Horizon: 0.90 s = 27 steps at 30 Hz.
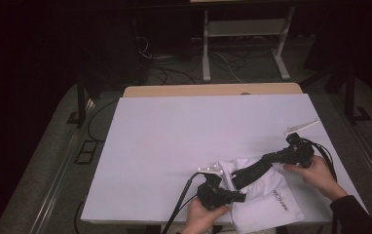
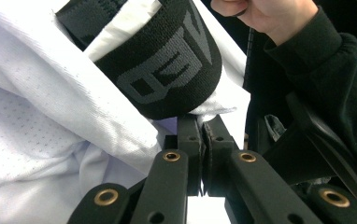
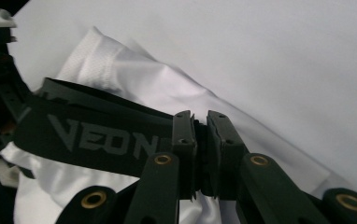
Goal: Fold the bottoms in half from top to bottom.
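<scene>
White board [image 1: 184, 146] covers the table, bearing white mesh shorts [image 1: 271, 202] at its near right edge. Their black lettered waistband [image 1: 252, 170] stretches taut between both tools: the left gripper [image 1: 240, 197] is clamped tight on one end, the right gripper [image 1: 268, 158] pinches the other.

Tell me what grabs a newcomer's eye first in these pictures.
A white garment with a black waistband lies at the near right of the white table. The left claw and the right claw each pinch that lettered waistband, stretching it between the hands.
</scene>
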Available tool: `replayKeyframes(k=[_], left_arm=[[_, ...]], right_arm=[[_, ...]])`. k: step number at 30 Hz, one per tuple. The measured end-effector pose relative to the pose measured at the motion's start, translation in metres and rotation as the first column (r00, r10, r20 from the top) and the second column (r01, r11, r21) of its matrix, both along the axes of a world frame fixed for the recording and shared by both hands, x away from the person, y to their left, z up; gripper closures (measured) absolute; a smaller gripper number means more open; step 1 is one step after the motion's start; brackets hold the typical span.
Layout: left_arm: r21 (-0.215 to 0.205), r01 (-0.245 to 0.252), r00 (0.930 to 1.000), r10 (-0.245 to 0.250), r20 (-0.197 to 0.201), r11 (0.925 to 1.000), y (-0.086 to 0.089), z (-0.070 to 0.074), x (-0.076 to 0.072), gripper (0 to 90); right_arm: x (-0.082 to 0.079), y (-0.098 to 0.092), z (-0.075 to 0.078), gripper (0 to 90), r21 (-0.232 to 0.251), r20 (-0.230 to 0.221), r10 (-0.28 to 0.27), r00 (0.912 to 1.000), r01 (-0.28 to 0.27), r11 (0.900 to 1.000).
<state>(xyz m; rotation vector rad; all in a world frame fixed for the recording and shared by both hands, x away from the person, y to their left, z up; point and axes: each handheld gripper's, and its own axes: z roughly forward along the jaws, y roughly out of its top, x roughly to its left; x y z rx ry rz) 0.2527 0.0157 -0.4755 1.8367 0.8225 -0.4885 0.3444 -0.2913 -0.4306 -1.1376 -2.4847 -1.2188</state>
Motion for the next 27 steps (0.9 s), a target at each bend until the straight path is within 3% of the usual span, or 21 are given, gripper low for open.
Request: replayKeyframes(k=[8, 13, 16, 19, 27], left_arm=[[0.002, -0.001, 1.0000, 0.001, 0.006, 1.0000, 0.001, 0.002, 0.000, 85.2], [0.008, 0.001, 0.9994, -0.001, 0.033, 1.0000, 0.001, 0.005, -0.001, 80.9], [0.004, 0.004, 0.9979, -0.004, 0.065, 1.0000, 0.002, 0.009, -0.001, 74.8], [0.008, -0.011, 0.9924, 0.010, 0.123, 0.9999, 0.004, 0.015, -0.004, 66.5], [0.006, -0.048, 0.9871, 0.047, 0.153, 0.9988, 0.008, 0.022, -0.004, 53.2]], right_arm=[[-0.008, -0.007, 0.013, 81.0, 0.071, 0.014, 0.016, 0.9998, -0.017, 0.997], [-0.013, -0.010, 0.020, 81.7, 0.101, 0.017, 0.039, 0.9991, -0.040, 0.994], [-0.015, -0.013, 0.022, 81.9, 0.119, 0.012, 0.046, 0.9989, -0.047, 0.992], [-0.017, -0.016, 0.022, 82.0, 0.127, 0.014, 0.044, 0.9989, -0.046, 0.991], [-0.022, -0.023, 0.022, 81.9, 0.139, 0.016, 0.040, 0.9991, -0.042, 0.989]])
